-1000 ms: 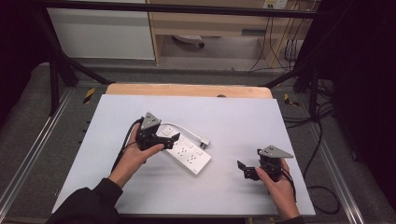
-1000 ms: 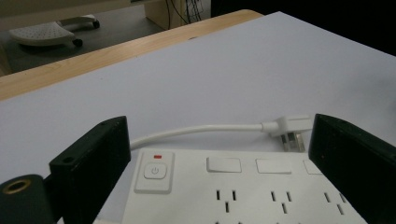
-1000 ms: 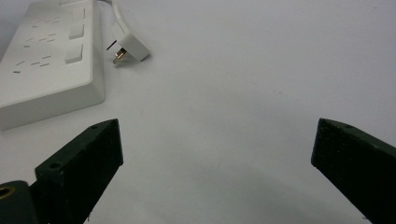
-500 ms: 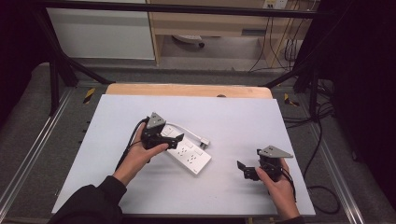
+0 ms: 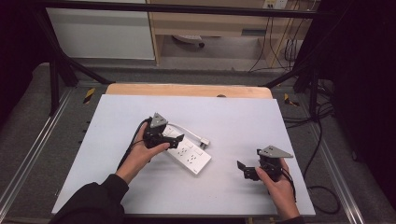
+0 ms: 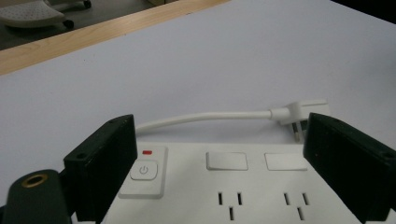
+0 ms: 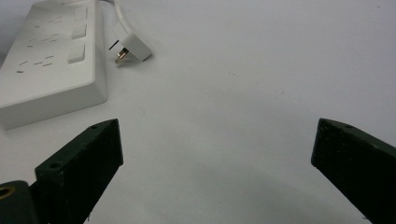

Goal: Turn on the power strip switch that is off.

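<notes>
A white power strip (image 5: 187, 153) lies slantwise in the middle of the white table (image 5: 243, 116). Its short white cable curves to a plug (image 5: 204, 141) resting beside it. My left gripper (image 5: 173, 140) is open and hovers over the strip's near-left end. In the left gripper view its jaws stand wide on either side of the strip's top face (image 6: 233, 186), close to the power button (image 6: 144, 170) and its red light; the plug (image 6: 299, 114) lies beyond. My right gripper (image 5: 243, 169) is open and holds nothing, low over bare table at the right front. Its view shows the strip (image 7: 51, 51) and plug (image 7: 130, 49) far left.
The table's wooden far edge (image 5: 187, 89) runs along the back. Black frame legs and dangling cables (image 5: 322, 154) stand to the right of the table. Open table surface lies between the two grippers and behind the strip.
My left gripper has shifted a little to the right, onto the strip's end. The right gripper and the strip have stayed in place.
</notes>
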`<state>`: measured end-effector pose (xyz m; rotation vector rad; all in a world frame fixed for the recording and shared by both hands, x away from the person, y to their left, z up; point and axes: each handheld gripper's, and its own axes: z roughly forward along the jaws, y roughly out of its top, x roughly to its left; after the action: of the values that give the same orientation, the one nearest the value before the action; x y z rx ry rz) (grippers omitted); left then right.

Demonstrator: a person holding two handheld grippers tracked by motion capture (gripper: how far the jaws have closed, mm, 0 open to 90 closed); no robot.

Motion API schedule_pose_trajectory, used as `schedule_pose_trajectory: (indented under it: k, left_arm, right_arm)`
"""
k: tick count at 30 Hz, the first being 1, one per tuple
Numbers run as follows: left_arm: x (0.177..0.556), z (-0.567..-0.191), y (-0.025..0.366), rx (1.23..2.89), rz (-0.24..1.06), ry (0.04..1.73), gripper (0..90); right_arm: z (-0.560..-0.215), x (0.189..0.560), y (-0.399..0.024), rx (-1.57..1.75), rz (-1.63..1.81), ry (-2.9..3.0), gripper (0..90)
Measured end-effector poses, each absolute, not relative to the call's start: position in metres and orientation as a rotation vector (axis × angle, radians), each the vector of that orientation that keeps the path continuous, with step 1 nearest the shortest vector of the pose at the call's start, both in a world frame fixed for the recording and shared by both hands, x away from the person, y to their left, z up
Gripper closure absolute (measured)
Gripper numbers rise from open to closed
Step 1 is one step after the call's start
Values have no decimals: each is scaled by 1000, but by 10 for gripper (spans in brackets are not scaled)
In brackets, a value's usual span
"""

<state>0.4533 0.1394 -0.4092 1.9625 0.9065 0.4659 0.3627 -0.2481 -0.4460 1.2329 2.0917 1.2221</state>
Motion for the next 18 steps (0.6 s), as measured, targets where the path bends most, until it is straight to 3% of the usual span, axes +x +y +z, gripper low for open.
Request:
schedule_pose_trajectory:
  k: [10,18]
  left_arm:
    - [456,-414,139,1989,462,927,182]
    - [458,-417,140,2023,459,930,322]
  right_arm:
    - [-446,363,-248,1234,1223,2093,26]
    - [-446,363,-248,1234,1223,2087,26]
